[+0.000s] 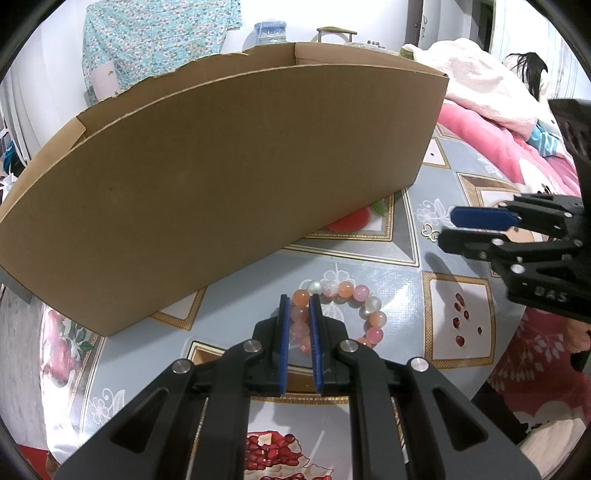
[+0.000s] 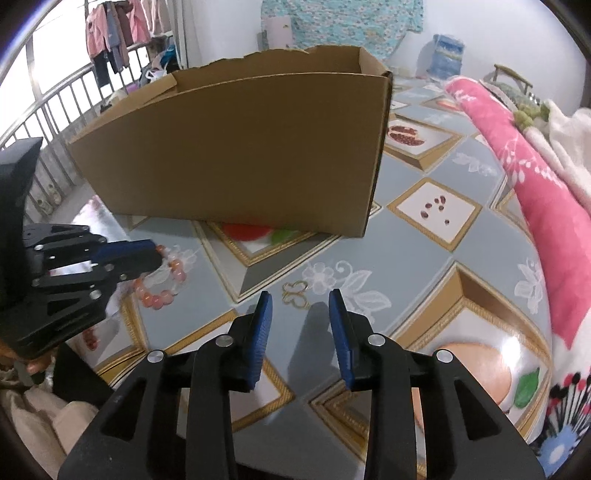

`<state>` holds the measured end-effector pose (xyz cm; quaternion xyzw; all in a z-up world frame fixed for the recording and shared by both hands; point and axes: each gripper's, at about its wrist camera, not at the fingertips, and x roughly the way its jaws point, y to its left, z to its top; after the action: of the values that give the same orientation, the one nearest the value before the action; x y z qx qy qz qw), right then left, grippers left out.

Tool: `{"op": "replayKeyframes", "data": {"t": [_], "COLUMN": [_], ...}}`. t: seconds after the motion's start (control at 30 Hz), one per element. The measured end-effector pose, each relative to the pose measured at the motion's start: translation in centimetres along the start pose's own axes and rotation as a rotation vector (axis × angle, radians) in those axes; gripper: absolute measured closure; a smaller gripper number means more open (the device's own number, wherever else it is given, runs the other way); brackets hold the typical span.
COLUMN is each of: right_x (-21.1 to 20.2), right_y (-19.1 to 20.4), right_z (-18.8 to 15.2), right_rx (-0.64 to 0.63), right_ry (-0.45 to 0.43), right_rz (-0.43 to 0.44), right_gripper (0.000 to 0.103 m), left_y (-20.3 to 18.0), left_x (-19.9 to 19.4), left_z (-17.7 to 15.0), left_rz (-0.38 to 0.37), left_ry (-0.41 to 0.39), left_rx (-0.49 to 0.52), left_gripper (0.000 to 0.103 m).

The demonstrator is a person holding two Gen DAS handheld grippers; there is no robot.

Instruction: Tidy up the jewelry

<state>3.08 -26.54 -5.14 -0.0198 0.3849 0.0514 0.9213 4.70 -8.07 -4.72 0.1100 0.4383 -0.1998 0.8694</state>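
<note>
Left wrist view: looked forward and steeply down along the left gripper (image 1: 300, 301), close above the tablecloth (image 1: 388, 280). It faced the long side of the cardboard box (image 1: 229, 184), which filled the upper middle of the frame. The right gripper (image 1: 448, 227) entered from the right edge.

Right wrist view: looked forward and down along the right gripper (image 2: 301, 297), set further right along the same table and near it. The left gripper (image 2: 153, 254) entered at the left edge, at the bead bracelet (image 2: 162, 291).

Shared: cardboard box (image 2: 236, 147), bead bracelet (image 1: 347, 295), gold butterfly ornament (image 1: 432, 230) (image 2: 295, 293), tablecloth (image 2: 424, 240), pink blanket (image 1: 491, 140) (image 2: 535, 184), floral fabric (image 1: 155, 40) (image 2: 343, 18) on the wall.
</note>
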Motion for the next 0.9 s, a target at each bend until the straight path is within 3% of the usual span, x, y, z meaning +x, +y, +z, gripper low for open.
{"op": "replayKeyframes", "data": {"t": [0.13,0.23,0.4,0.43,0.77,0.9], "right_x": [1.0,1.0,0.9,0.9,-0.1,-0.1], "right_y": [0.6,0.4,-0.3,-0.4,-1.8,-3.1], "right_z": [0.2,0.4,0.5,0.5,0.4,0.2], "right_rx": [-0.054,-0.059,-0.036,-0.031,0.046,0.08], "right_ry": [0.006,0.015,0.008,0.009,-0.001,0.007], "right_rz": [-0.033,-0.02,-0.007,-0.006,0.003,-0.043], "right_gripper": [0.075,0.093,0.095,0.103,0.103,0.103], "left_y": [0.0,0.1,0.1,0.0,0.0,0.1], "left_x": [0.0,0.0,0.0,0.0,0.0,-0.1], "left_z": [0.0,0.0,0.0,0.0,0.0,0.0], "left_rz": [-0.001,-0.002,-0.004,-0.002,-0.001,-0.001], "left_ry": [0.0,0.0,-0.002,-0.001,-0.001,-0.002], "left_rx": [-0.002,-0.003,-0.004,-0.004,-0.003,-0.004], "left_gripper": [0.093,0.093,0.093,0.093,0.093,0.093]}}
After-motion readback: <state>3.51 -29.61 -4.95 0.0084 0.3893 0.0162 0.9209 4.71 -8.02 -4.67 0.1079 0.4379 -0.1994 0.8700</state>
